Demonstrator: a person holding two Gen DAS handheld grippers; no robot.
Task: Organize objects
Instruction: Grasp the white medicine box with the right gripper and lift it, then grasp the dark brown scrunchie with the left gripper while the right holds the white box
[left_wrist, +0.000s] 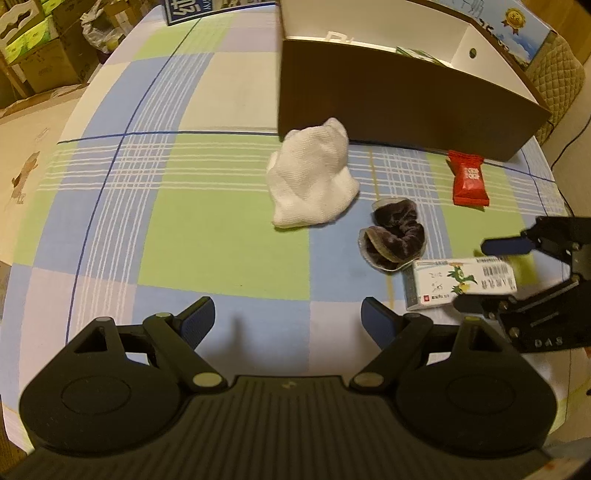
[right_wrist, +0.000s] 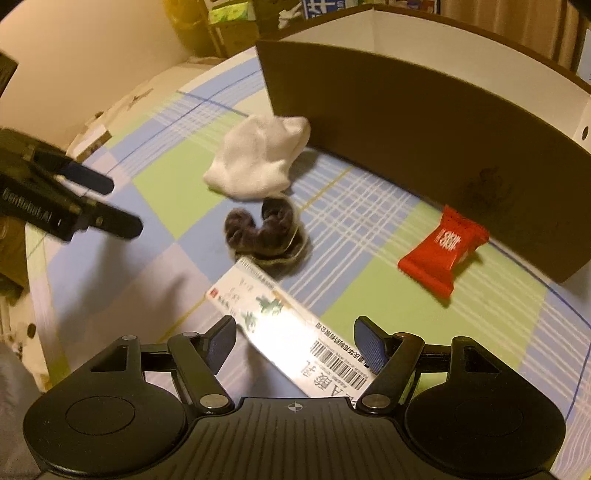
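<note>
A white medicine box (right_wrist: 288, 328) lies on the checked tablecloth between the open fingers of my right gripper (right_wrist: 295, 341); neither pad grips it. In the left wrist view the box (left_wrist: 461, 282) sits at the right, with the right gripper (left_wrist: 476, 275) around it. A dark velvet scrunchie (left_wrist: 395, 240) (right_wrist: 266, 232), a white sock (left_wrist: 314, 177) (right_wrist: 258, 158) and a red snack packet (left_wrist: 468, 179) (right_wrist: 443, 251) lie on the cloth in front of a brown cardboard box (left_wrist: 399, 107) (right_wrist: 406, 122). My left gripper (left_wrist: 288, 321) (right_wrist: 125, 205) is open and empty over the cloth.
The cardboard box is open-topped with white inner walls and holds a small green item (left_wrist: 417, 53). The table edge (left_wrist: 55, 140) runs along the left. Stacked cartons (left_wrist: 33, 48) stand on the floor beyond it. A quilted chair (left_wrist: 557, 77) is at the far right.
</note>
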